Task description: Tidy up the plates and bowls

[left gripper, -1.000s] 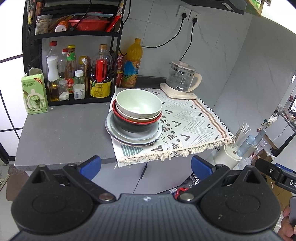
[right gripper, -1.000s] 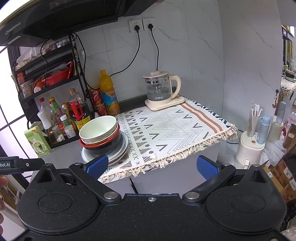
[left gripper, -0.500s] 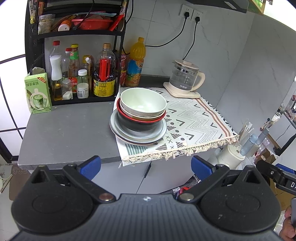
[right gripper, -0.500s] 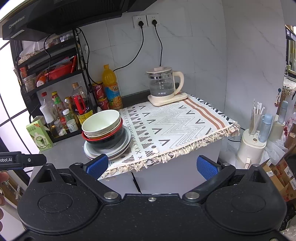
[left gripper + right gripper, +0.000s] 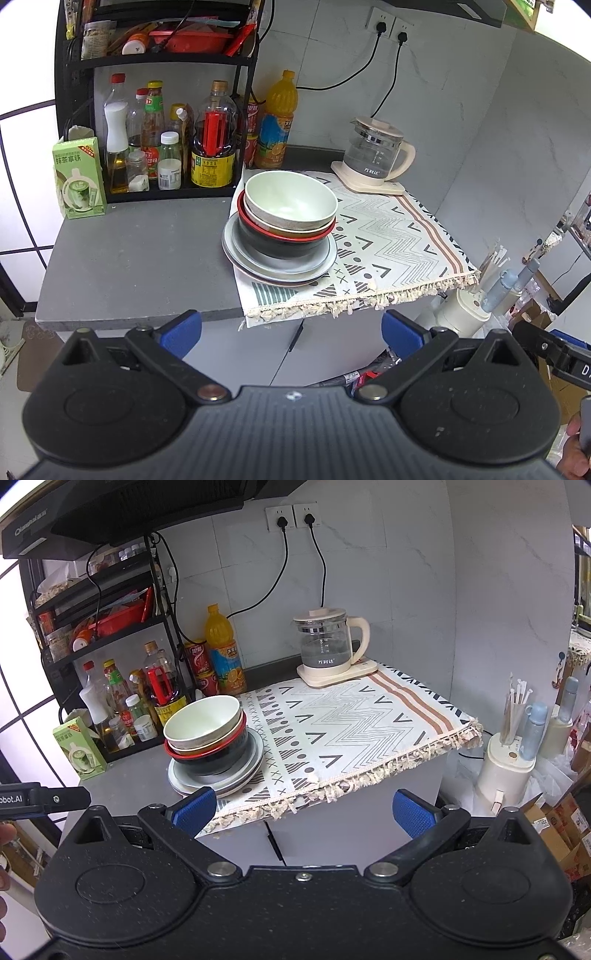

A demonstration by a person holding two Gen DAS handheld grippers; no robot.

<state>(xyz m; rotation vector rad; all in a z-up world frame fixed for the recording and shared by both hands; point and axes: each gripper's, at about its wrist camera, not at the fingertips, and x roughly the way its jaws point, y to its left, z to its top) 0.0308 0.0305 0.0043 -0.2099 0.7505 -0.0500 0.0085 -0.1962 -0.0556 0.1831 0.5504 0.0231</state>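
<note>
Grey tiled walls enclose a kitchen corner where a grey worktop (image 5: 140,258) carries a patterned cloth (image 5: 388,243), and every place below is given from the stack of dishes (image 5: 284,236) that sits on the cloth's edge nearest the spice rack (image 5: 159,122). That stack has flat grey plates (image 5: 243,254) at the bottom, a black bowl with a red rim (image 5: 280,247) on them, and a pale green bowl (image 5: 291,201) nested on top, upright and mouth open. Behind the stack stands an orange drink bottle (image 5: 277,118); a glass kettle (image 5: 373,155) sits well apart from it at the cloth's far corner. The left gripper (image 5: 291,332) hangs off the worktop's front edge with its jaws spread wide and nothing between them, and the stack lies straight ahead of it, nearly centred between its blue fingertips (image 5: 183,330). The right gripper (image 5: 303,808) is likewise released and empty, but from it the stack (image 5: 214,749) lies ahead and off to the left, just above its left fingertip. By that reading the left gripper is better lined up for the top bowl. A round rim has no long axis, so any approach angle would likely serve.
</note>
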